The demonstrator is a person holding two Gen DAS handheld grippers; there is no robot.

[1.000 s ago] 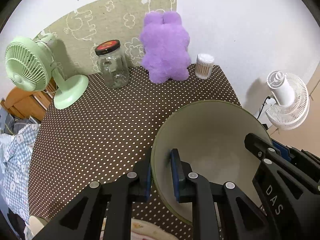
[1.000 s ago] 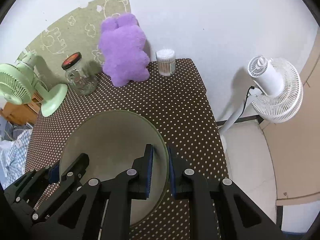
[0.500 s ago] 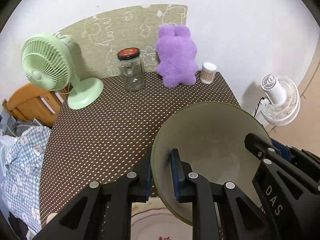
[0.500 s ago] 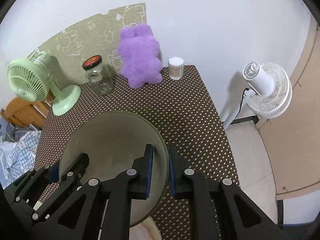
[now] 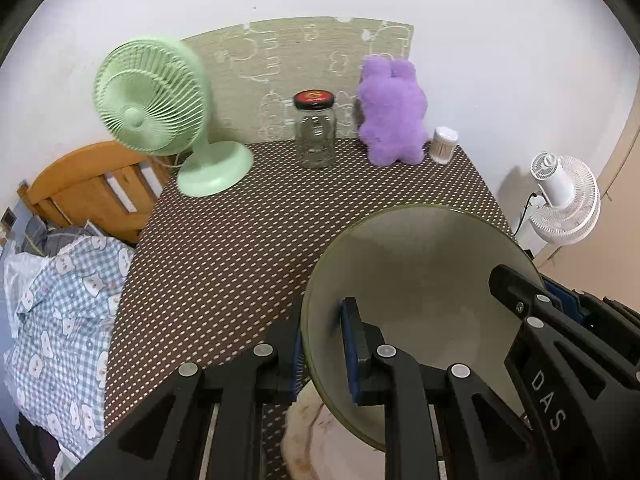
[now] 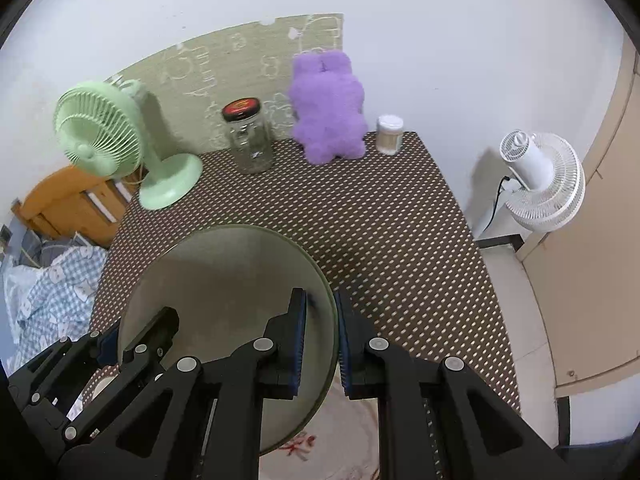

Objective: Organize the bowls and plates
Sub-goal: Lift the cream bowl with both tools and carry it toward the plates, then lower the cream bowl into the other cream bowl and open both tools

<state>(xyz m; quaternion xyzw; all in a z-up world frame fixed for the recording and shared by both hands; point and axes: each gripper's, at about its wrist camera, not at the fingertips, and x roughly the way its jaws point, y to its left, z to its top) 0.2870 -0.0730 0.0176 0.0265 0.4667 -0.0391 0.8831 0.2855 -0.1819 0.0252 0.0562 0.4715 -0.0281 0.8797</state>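
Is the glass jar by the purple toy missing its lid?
No, the glass jar carries a black and red lid, and it stands on the dotted table left of the purple plush toy.

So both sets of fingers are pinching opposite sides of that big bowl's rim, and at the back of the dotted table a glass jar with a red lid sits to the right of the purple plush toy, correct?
Not quite. The glass jar sits to the left of the purple plush toy, between it and the green fan, as the left wrist view shows. The rest holds: both sets of fingers pinch opposite sides of the bowl rim.
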